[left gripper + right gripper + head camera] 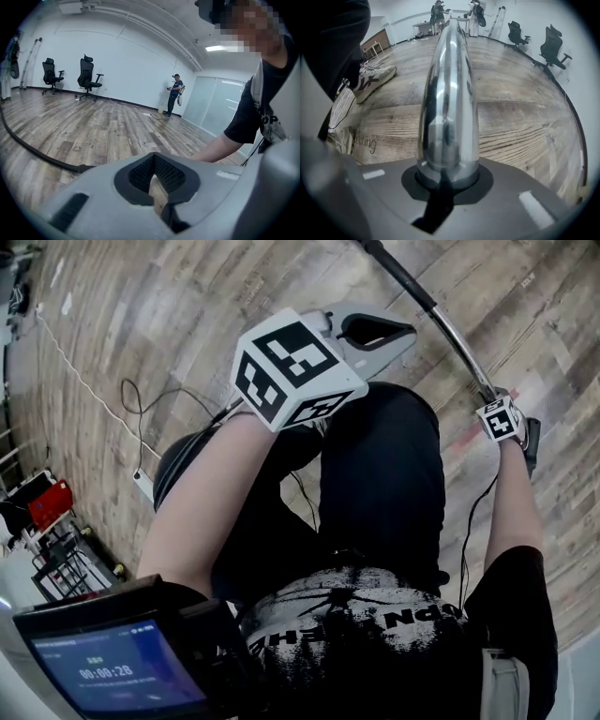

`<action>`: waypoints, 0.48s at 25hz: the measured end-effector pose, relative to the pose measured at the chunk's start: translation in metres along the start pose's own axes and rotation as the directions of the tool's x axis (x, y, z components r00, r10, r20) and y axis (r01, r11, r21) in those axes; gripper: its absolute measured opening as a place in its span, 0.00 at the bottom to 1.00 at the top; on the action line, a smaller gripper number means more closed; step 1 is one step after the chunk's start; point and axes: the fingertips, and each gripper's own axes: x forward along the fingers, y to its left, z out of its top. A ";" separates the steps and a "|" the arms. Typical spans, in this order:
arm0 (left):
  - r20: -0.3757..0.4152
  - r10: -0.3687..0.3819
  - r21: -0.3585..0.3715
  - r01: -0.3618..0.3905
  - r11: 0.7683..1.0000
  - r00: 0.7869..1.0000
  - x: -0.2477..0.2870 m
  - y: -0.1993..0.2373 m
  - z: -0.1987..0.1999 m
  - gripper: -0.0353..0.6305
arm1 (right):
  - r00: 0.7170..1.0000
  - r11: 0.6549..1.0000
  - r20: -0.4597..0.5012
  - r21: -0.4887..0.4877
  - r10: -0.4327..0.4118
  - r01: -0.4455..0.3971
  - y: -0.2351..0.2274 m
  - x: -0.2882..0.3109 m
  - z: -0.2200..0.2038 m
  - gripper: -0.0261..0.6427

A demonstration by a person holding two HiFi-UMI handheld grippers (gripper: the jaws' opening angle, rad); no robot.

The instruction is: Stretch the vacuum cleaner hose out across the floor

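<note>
The vacuum cleaner's chrome tube (457, 338) slants from the top of the head view down to my right gripper (511, 432), which is shut on it. In the right gripper view the shiny tube (449, 93) rises straight out of the jaws of the right gripper (447, 180) over the wooden floor. My left gripper (408, 331) hangs in front of my legs, shut, with nothing in it. The left gripper view shows the left gripper (154, 161) with bare floor behind the hole between its pads. To its left the black hose (33, 152) curves across the floor.
Two black office chairs (86, 77) stand by the far wall, and a person (176, 93) stands near a glass partition (220, 108). Thin cables (141, 418) and a power strip (142, 486) lie on the floor at left. A red cart (47, 507) is at the left edge. My shoe (370, 79) is near the tube.
</note>
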 end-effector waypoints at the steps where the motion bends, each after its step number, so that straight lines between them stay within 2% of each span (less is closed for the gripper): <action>1: 0.007 -0.001 -0.007 0.001 1.000 1.000 -0.001 0.001 0.001 0.06 | 1.000 1.000 0.002 0.006 0.003 -0.003 0.001 0.001 0.001 0.12; 5: -0.004 -0.006 -0.012 0.005 1.000 1.000 -0.002 0.001 -0.003 0.06 | 1.000 1.000 0.007 0.001 -0.001 0.001 0.004 0.001 0.008 0.12; 8: -0.018 -0.013 -0.013 0.013 1.000 1.000 0.001 0.000 -0.009 0.05 | 0.999 0.999 -0.006 -0.010 0.051 -0.051 0.011 0.003 0.008 0.15; 12: -0.035 -0.015 -0.014 0.015 1.000 0.999 0.003 0.000 -0.014 0.05 | 0.978 0.979 -0.072 0.067 0.196 -0.191 0.039 0.012 -0.004 0.33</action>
